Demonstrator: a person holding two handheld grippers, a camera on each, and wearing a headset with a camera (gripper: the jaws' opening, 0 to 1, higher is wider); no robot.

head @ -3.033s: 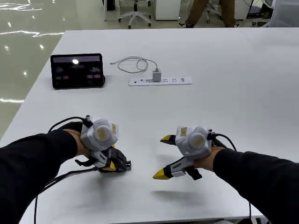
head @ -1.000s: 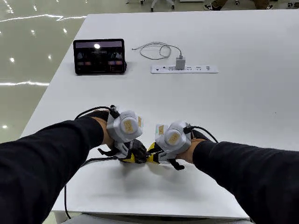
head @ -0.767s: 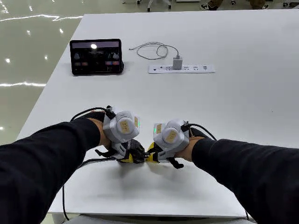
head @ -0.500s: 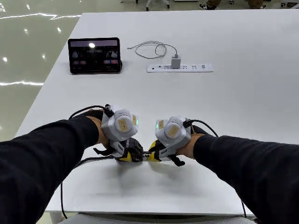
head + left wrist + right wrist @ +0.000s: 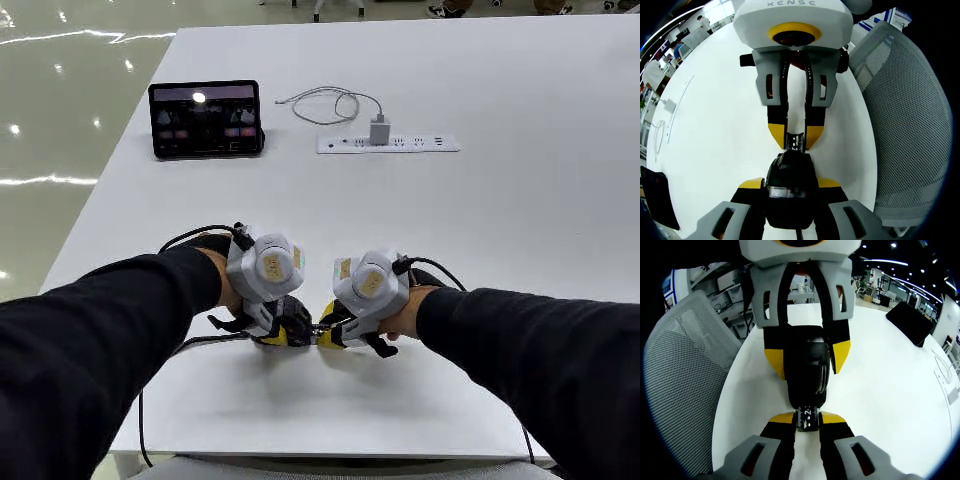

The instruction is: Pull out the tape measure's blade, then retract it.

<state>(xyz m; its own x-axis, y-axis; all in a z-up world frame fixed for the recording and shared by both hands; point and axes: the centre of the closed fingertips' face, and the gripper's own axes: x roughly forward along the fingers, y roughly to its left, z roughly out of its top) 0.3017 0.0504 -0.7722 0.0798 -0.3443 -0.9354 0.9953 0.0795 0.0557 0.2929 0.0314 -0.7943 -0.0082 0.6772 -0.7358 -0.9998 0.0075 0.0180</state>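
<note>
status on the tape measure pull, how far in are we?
Done: the left gripper is shut on the tape measure case, and the right gripper is clamped on the tip of the blade. In hand: the pull itself, which is at its very start. A short stub of blade shows between the case and the right jaws. Left: the full draw-out, then the retract.

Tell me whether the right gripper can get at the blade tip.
Probably yes: the right gripper looks shut on the blade tip with nothing in the way, and the left gripper grips the tape measure.
</note>
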